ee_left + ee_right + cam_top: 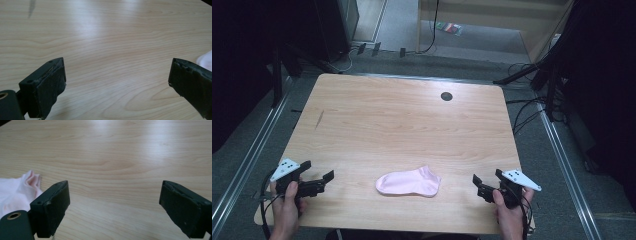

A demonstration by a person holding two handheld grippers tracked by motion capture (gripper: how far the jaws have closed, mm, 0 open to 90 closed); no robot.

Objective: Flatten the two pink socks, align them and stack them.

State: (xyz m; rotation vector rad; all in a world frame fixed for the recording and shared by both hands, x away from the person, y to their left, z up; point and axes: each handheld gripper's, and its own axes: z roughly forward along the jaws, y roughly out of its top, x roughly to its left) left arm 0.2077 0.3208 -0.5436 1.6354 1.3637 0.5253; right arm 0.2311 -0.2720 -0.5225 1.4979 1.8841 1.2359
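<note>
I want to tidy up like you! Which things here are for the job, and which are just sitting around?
For the job:
pink sock, lying flat on the table
left gripper, open and empty
right gripper, open and empty

Just sitting around:
dark round hole in the tabletop
cables on the floor
colourful packet on the floor

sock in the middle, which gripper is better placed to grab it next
Right, narrowly. The right gripper sits a bit closer to the sock, facing its cuff end, and its own view shows the sock just beside its open jaws. The left gripper, also open, is farther away.
</note>
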